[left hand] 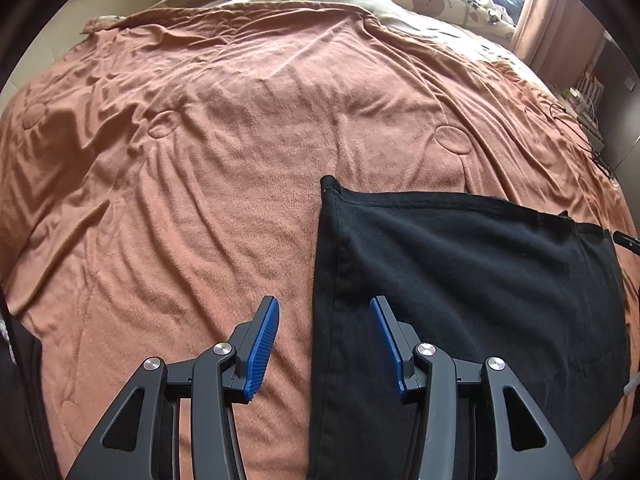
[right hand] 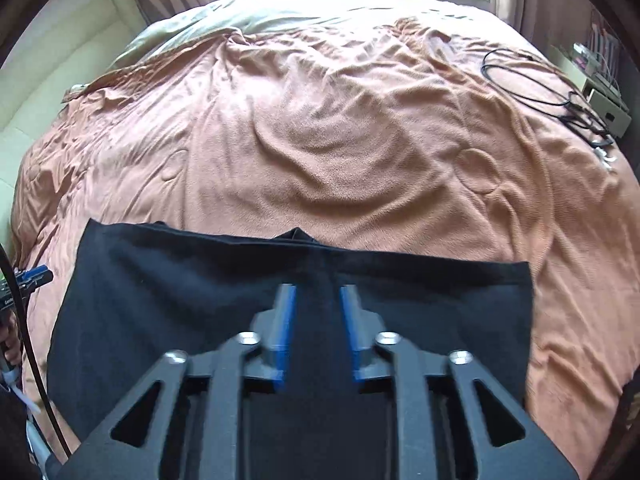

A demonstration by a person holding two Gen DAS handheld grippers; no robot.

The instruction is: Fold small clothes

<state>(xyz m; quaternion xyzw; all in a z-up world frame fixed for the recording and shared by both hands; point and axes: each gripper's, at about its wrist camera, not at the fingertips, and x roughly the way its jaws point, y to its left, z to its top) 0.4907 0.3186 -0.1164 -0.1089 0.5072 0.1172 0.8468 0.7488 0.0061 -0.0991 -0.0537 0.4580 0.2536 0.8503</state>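
On the rumpled orange blanket [left hand: 224, 128] that covers the bed, a black garment [left hand: 460, 280] lies spread flat near the front edge, its far hem running across and its left side forming a straight edge that reaches back toward the person. It looks already doubled over, since a small notch shows at the middle of the far hem in the right wrist view, though how many layers lie there cannot be told. The left gripper [left hand: 324, 308] hangs above that left edge with its blue pads [left hand: 262, 344] set moderately apart and nothing between them; one finger is over the blanket, the other over the cloth, which suggests it is placed to straddle the edge for a pinch. The right gripper [right hand: 318, 292] hovers over the middle of the garment [right hand: 440, 312], its fingers parted by a narrow gap and gripping nothing, with only dark cloth seen beneath them. Both tools tilt steeply downward, probably so that the fingers can reach the flat cloth from above. A black cable [right hand: 532, 80] lies coiled far off at the right side of the bed, well apart from the work. Judging from the neat rectangle, one fold seems done and another is likely due.
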